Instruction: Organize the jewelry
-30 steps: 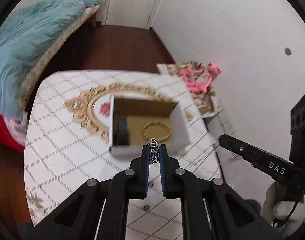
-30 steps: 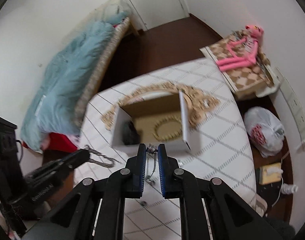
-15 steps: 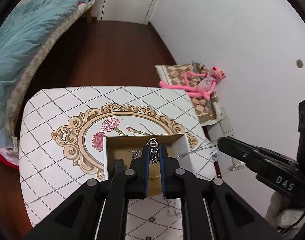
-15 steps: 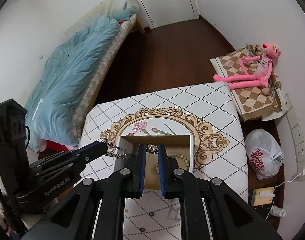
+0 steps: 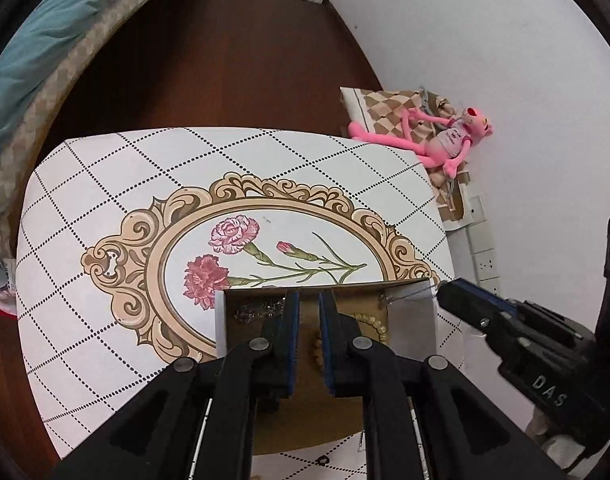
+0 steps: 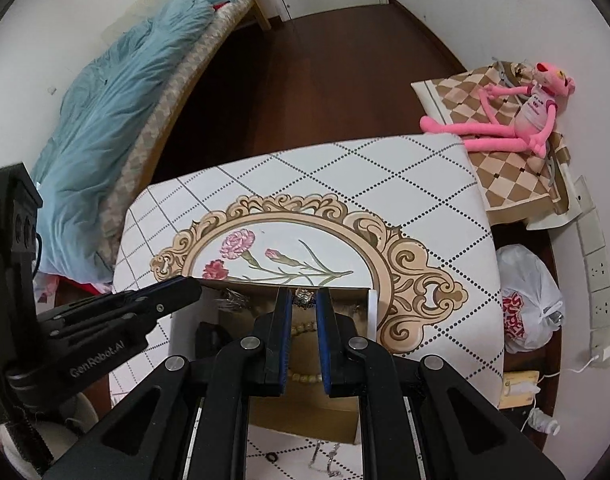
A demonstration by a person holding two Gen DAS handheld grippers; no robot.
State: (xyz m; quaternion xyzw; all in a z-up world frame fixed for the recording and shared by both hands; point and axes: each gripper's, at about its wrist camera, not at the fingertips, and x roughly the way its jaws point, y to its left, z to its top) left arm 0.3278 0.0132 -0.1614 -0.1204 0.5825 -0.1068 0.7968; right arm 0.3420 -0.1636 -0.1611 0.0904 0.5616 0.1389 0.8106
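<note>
Left jaws: the left gripper (image 5: 309,312) shows a narrow gap with nothing visible in it. It looks to have no hold on anything and hangs over the open box.
Right jaws: the right gripper (image 6: 303,300) pinches a small silver end piece of the silver chain (image 6: 303,297) right at its tips. In the left wrist view a thin strand runs from those tips over the box's far right corner.
Chain's lie: most of it sits as a loose heap (image 5: 257,310) on the box floor at the far left, just beside the left tips. From there it stretches rightward along the far wall to the right jaws, so its long axis runs left to right, across both grippers' pointing direction.
Box: the cardboard box (image 5: 415,320) stands on the near part of the worktop (image 5: 145,168), under both grippers. A bead bracelet (image 6: 303,376) lies on its floor, nearer than the chain.
Nearer hand: the right one, since it alone has the chain.
Coming move, as a guess: the held end hangs above the box's far edge, so letting go there should drop it inside — further right and it may drape over the wall.
</note>
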